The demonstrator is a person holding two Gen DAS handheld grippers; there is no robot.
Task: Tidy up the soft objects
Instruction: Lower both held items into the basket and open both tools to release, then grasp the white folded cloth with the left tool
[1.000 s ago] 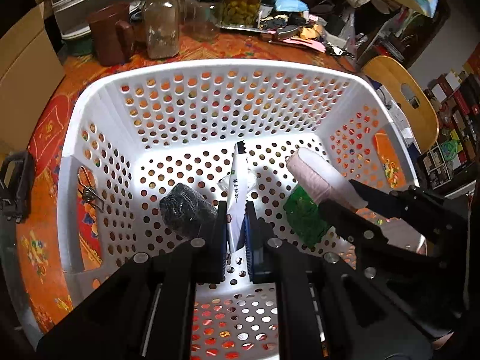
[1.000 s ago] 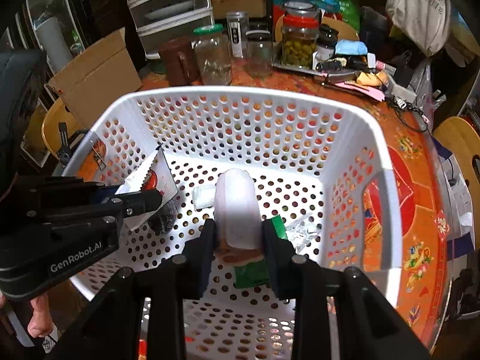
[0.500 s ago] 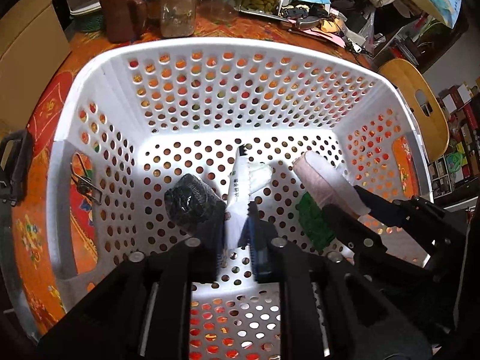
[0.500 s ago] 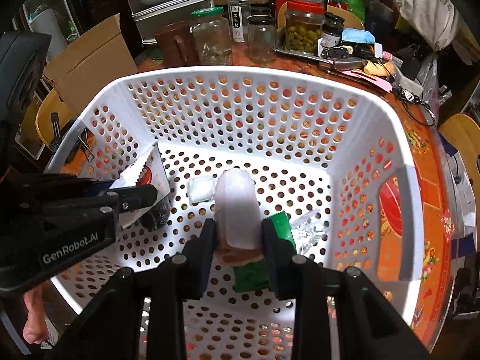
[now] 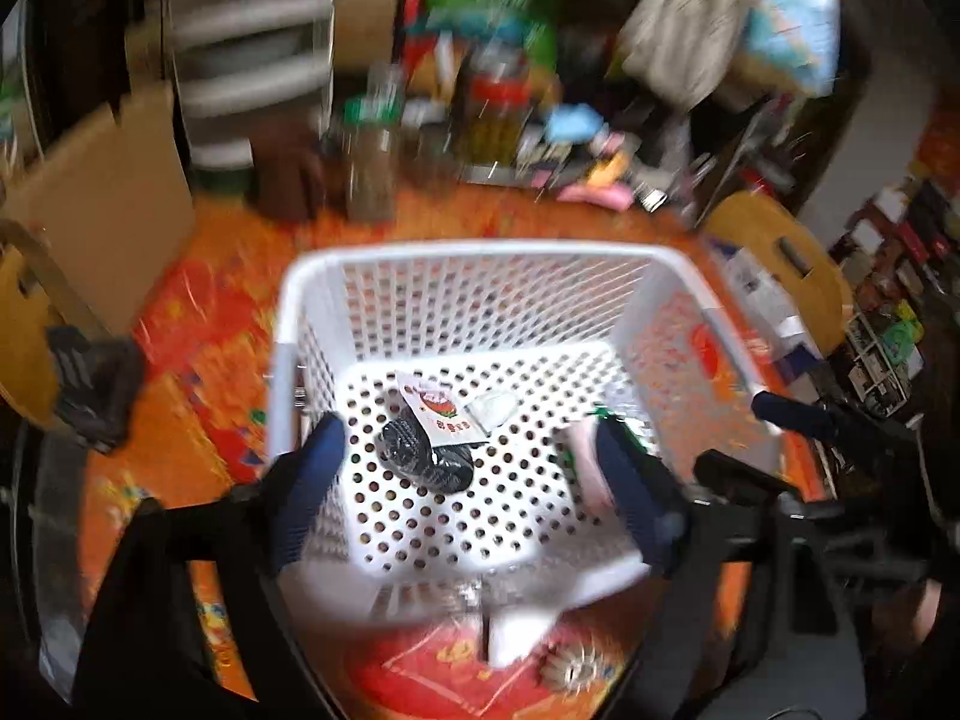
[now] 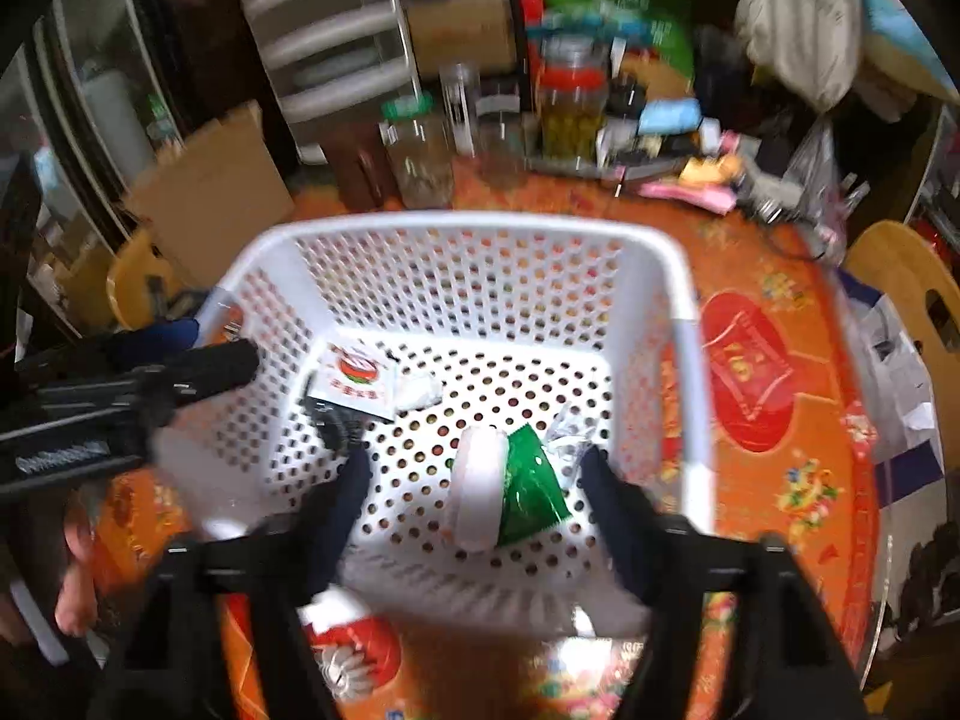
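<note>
Lying inside the perforated white plastic basket (image 6: 684, 372), a soft pale roll (image 6: 477, 489) touches a glossy green packet (image 6: 531, 489); left gripper (image 5: 468, 456) and right gripper (image 6: 474, 474) have just been opening wide, gripping nothing.

The left gripper (image 5: 468, 438), its jaws just opened wide and nothing between them, hangs above a white perforated basket (image 5: 468, 252) on an orange patterned worktop (image 5: 198, 312). On the basket floor lie a black bundle (image 5: 414, 456), a white sachet (image 5: 441, 411) with a red emblem (partly overlapping the bundle) and a pale roll (image 5: 579, 456). Jars (image 5: 372, 162) blur behind the basket.
</note>
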